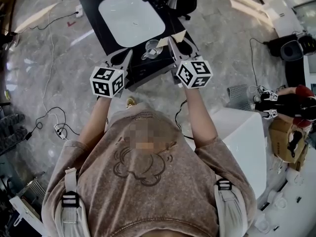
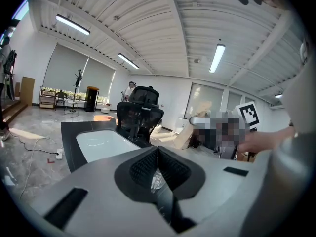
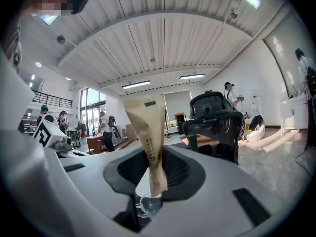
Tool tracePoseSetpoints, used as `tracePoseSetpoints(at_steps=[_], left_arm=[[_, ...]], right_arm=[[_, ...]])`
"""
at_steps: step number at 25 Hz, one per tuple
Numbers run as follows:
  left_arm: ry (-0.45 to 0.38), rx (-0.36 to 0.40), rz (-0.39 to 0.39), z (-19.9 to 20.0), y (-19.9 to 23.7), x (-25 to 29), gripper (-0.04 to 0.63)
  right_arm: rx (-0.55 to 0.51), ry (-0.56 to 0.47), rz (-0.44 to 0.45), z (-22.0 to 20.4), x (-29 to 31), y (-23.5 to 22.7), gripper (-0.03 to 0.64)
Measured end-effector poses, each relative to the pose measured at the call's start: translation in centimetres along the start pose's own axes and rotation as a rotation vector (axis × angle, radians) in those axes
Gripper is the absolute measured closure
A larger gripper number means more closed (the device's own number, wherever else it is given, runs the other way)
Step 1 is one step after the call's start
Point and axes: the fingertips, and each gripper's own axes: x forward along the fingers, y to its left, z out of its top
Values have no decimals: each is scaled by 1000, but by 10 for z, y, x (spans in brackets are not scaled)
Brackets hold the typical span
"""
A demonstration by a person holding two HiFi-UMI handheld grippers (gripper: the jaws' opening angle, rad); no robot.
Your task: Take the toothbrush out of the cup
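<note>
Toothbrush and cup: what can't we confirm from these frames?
Toothbrush: right gripper view, its paper wrap hides the brush itself.
Cup: right gripper view shows only a sliver under the fingers; the wrap's lower end covers the rim, so clearance is unclear.
Left gripper: fingers together, glass glimpsed below; a pinch on the cup can't be told.

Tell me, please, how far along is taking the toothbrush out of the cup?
Done: the right gripper is shut on the paper-wrapped toothbrush. In hand: its lower end hangs at the mouth of the glass cup, which the left gripper pinches. Left: lift it fully clear; whether it already is, I cannot tell.
</note>
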Motion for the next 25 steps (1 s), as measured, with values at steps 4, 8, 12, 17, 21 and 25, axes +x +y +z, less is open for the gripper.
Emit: tracePoseSetpoints(at_steps=[4,8,12,17,21,25], left_arm=[[1,0,-14,1,-7,4,578],[0,-3,-22,1,-13,7,578],[-6,-6,-28,1,-24,7,578],[-20,-7,-24,4,-39,3,578],[-43,-5,-3,9,-55,-6,578],[-59,2,28,7,-72,-20,578]], right_arm=[[-7,-18,3,22,-19,4,522],[4,-8,-12,31,-43,7,520],[3,2,-29,29,-71,10,521],[11,6,-53,15,-101,11,520],[-6,22,-36,-2,-121,14,520],[21,46,-8,-23,-140,17,522]])
